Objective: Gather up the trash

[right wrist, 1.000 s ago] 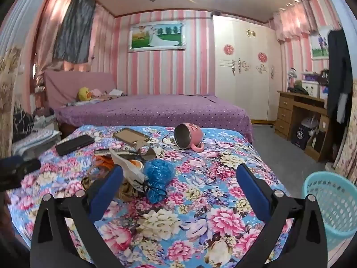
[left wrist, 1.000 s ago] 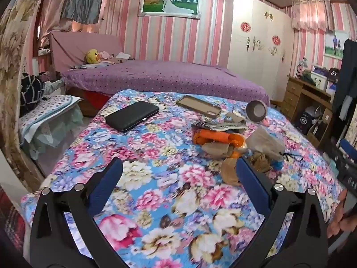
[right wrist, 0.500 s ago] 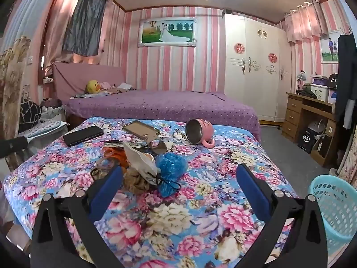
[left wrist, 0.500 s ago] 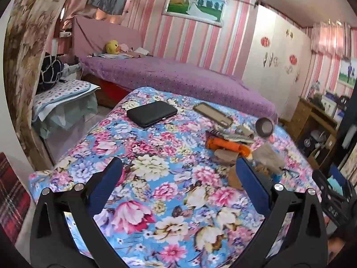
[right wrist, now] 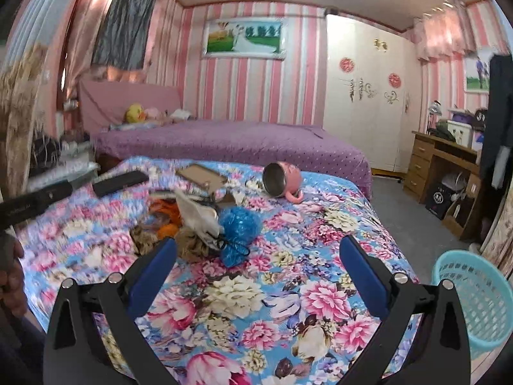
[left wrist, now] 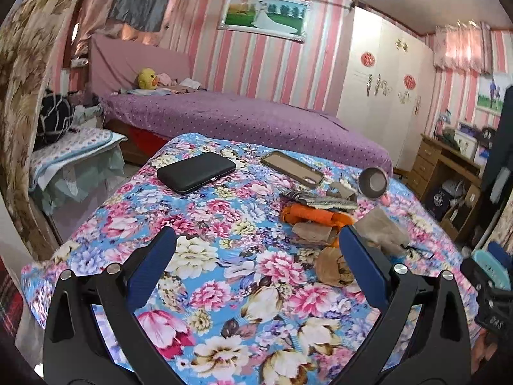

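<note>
**Ana:** Pink-striped walls, a purple bed behind, and the flower-print bedspread [right wrist: 288, 288] fills the lower half of both views. What changed?

**Ben:** Over the last second the left wrist view pulled back and rose, so the heap of crumpled trash [left wrist: 323, 224] sits smaller, right of centre. The right view crept closer; the heap [right wrist: 192, 224] now lies just above its left finger.

**Ana:** Grippers?

**Ben:** Left gripper [left wrist: 256, 266] spread wide, holding nothing. Right gripper [right wrist: 256, 266] likewise spread and empty. I judge collecting has not started; the right looks likelier to reach first.

**Ana:** Count?

**Ben:** One blue crinkled plastic bag [right wrist: 239, 227], one orange wrapper [left wrist: 315, 215], several brown paper scraps [left wrist: 333, 269], too tangled to number. Not trash, probably: one pink metal-lined mug [right wrist: 282, 181] on its side, one black wallet-like case [left wrist: 195, 171], one phone in a brown case [left wrist: 291, 168]. One turquoise plastic basket [right wrist: 474, 301] at the lower right, beside the bed.
</note>
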Demonstrator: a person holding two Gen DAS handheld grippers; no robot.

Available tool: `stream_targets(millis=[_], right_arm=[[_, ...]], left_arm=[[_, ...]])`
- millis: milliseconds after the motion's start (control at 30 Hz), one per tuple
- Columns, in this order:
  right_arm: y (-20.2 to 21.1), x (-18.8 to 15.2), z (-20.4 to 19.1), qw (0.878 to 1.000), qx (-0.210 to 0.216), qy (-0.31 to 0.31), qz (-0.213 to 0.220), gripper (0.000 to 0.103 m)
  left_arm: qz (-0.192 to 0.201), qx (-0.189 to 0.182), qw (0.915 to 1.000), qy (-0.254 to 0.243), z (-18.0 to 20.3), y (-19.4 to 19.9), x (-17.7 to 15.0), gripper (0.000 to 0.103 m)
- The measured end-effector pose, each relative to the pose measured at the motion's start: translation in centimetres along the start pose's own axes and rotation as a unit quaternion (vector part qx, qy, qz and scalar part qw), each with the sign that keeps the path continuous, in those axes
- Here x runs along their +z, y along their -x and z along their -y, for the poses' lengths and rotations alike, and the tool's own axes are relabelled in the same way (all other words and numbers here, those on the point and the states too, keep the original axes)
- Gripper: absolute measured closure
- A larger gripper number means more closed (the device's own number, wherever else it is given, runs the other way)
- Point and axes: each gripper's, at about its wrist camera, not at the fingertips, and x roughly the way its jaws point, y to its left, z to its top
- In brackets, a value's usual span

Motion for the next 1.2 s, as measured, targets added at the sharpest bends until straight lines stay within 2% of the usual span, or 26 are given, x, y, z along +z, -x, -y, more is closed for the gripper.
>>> stream_targets(millis=[233,333,400,633,800,967,1200], right_arm=[[-0.9,0.0,0.3,0.999,0.009,-0.048,-0.022,0.004],[-0.6,-0.1,-0.1,0.997,0.026,-0.068,-0.031,0.004],[-0.3,-0.1,-0.8,0.997,0.034,-0.066,-0.032,0.004],[1.1,-0.2,-2.3,0.998,0.044,-0.043,-0.004,0.004],[1.4,-0.2,-2.0,0.999,0.046,-0.020,0.016,0.004],[0.5,-0.1,-1.0,0.999,0.047,-0.016,0.013,0.004],[0.2,0.2,-0.4,0.998,0.037,-0.040,0.018,0.004]], left_arm=[[-0.008,0.003,1.0000,0.004,-2.0,-0.7,0.1,0.005],[-0.006,-0.001,1.0000,0.002,-2.6,-0.2,0.1,0.005],[0.007,-0.013,0.9998,0.016,-3.4,0.9,0.2,0.005],[0.033,0.008,0.9994,0.008,-3.4,2.4,0.4,0.005],[0.006,0.002,0.9997,0.022,-3.4,1.3,0.4,0.005],[0.011,0.017,0.9992,0.034,-3.0,1.4,0.3,0.005],[0.009,0.019,0.9998,0.003,-2.0,1.0,0.1,0.005]])
